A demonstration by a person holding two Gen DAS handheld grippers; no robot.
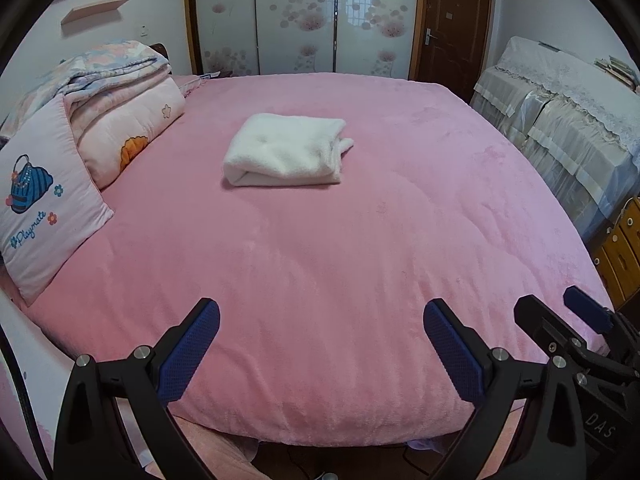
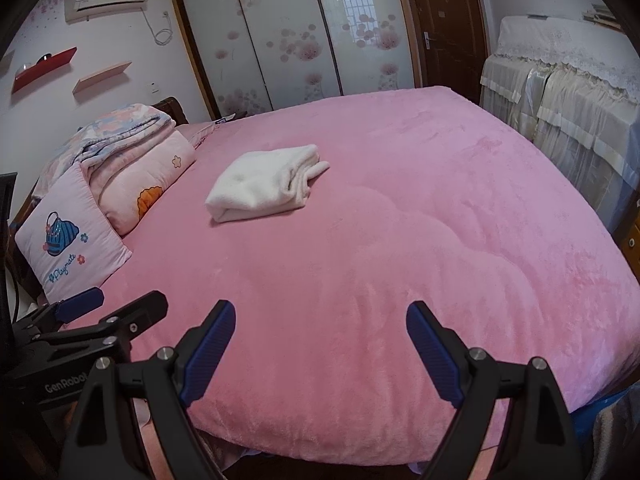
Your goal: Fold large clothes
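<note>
Folded white garment (image 1: 285, 151) mid-bed, well beyond both spread, apparently empty jaws.

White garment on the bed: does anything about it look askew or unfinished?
Mostly tidy. The white garment lies folded in a compact bundle on the pink bedspread, but one loose end pokes out past its right edge, so that side isn't square. Both grippers are open and well clear of it.

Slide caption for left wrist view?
Open left gripper faces a folded white fleece garment on the pink plush bedspread.
</note>
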